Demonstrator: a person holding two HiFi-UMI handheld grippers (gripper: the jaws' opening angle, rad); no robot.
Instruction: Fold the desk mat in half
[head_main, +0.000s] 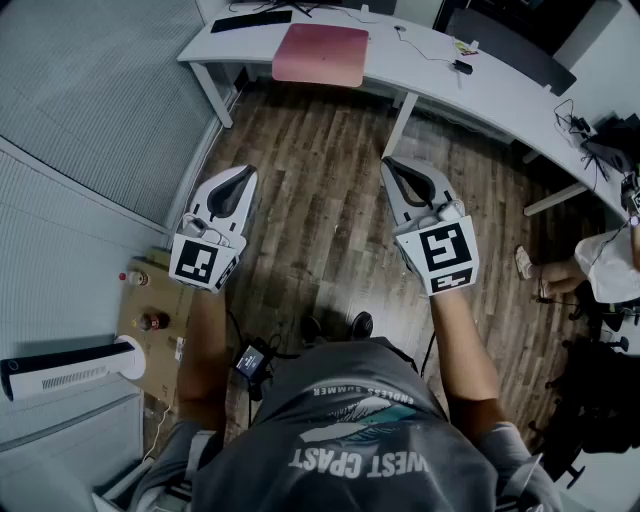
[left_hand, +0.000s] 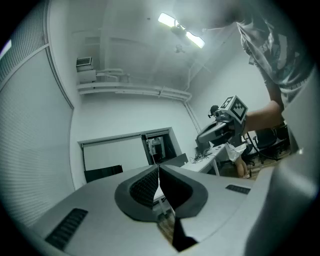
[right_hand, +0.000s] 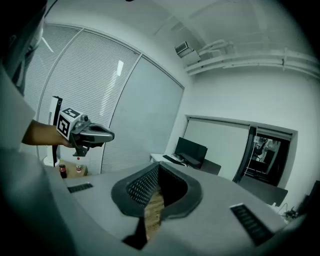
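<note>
Head view: my left gripper (head_main: 240, 178) and right gripper (head_main: 398, 170) are both closed and empty. The pink desk mat (head_main: 322, 54) lies on the white desk (head_main: 480, 85), upper centre, well apart from them.
Left gripper view: jaws together, nothing held.
Right gripper view: the same.
Risk: if I arrive with the jaws closed, I could shove the mat's edge instead of pinching it.

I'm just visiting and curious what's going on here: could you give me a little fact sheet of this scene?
Mat: pink desk mat lying flat on the white desk, untouched
Left gripper: shut, empty, above the wood floor
Right gripper: shut, empty
Gap: both grippers well short of the desk
Folding: not yet begun
</note>
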